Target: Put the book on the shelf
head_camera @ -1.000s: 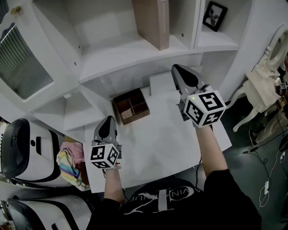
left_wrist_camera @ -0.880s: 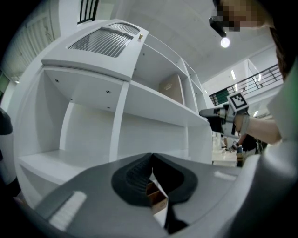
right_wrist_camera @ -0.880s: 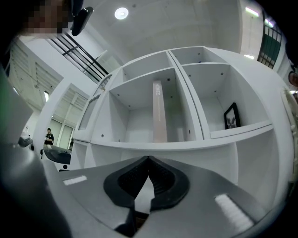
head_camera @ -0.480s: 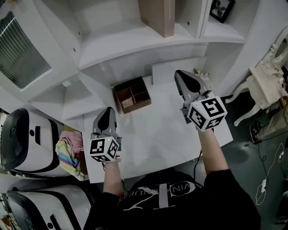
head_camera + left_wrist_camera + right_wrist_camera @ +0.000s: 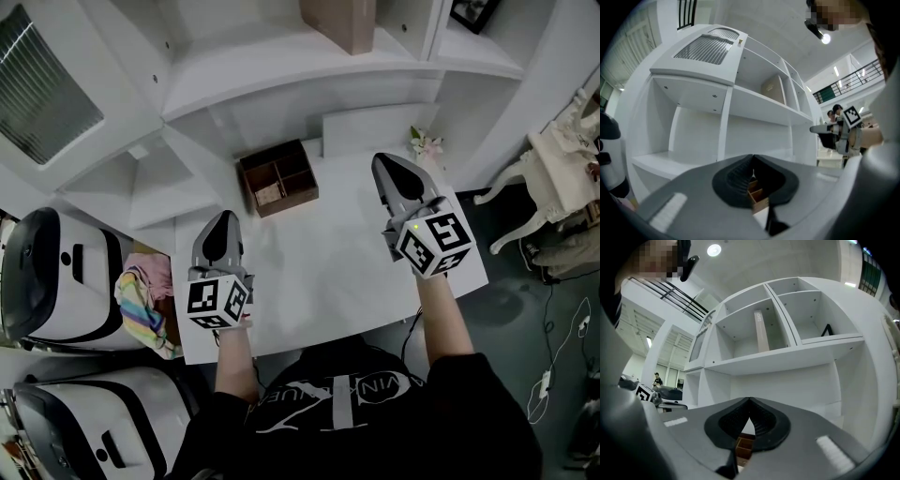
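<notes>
A tan book (image 5: 339,21) stands upright on the white shelf (image 5: 281,66); the right gripper view shows this book (image 5: 761,331) in the middle upper compartment, and the left gripper view shows the book (image 5: 772,89) too. My left gripper (image 5: 222,233) hovers over the white desk (image 5: 328,272) at its left, jaws shut and empty. My right gripper (image 5: 392,169) hangs over the desk's right side, also shut with nothing in it. Both point toward the shelf unit.
A brown wooden divided box (image 5: 277,177) sits at the desk's back, between the grippers. A small flower sprig (image 5: 424,143) lies at the back right. A framed picture (image 5: 473,11) stands in the right compartment. A white chair (image 5: 562,155) stands right; white-black machines (image 5: 56,291) stand left.
Both grippers have drawn back toward me from the shelf, the right one lower and further from the book. The head view has tilted down, so the shelf sits higher in frame.
</notes>
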Demonstrator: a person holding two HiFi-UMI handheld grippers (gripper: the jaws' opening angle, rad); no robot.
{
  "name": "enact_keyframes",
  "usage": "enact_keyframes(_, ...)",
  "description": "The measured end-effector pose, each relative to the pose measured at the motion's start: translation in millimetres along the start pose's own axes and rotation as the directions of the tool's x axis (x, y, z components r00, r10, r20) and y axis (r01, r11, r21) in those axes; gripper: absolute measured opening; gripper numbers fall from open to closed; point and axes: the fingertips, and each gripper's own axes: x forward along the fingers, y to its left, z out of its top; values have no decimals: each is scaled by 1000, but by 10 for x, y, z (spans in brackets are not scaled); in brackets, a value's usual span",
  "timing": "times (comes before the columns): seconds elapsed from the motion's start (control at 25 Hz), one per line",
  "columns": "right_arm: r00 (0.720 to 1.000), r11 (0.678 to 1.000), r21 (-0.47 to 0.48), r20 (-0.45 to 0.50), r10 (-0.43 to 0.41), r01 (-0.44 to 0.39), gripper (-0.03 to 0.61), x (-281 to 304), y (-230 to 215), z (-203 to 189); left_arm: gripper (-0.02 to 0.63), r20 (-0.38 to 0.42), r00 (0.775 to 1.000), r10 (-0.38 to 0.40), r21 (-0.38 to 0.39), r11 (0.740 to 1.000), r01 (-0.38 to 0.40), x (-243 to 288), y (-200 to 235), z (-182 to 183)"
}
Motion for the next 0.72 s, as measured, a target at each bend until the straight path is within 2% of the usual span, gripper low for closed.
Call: enact_keyframes(0.72,999,999,31,-32,26,-25,6,-199,127,-445,0,-23,999,41,2,999,-41,-227,7,-180)
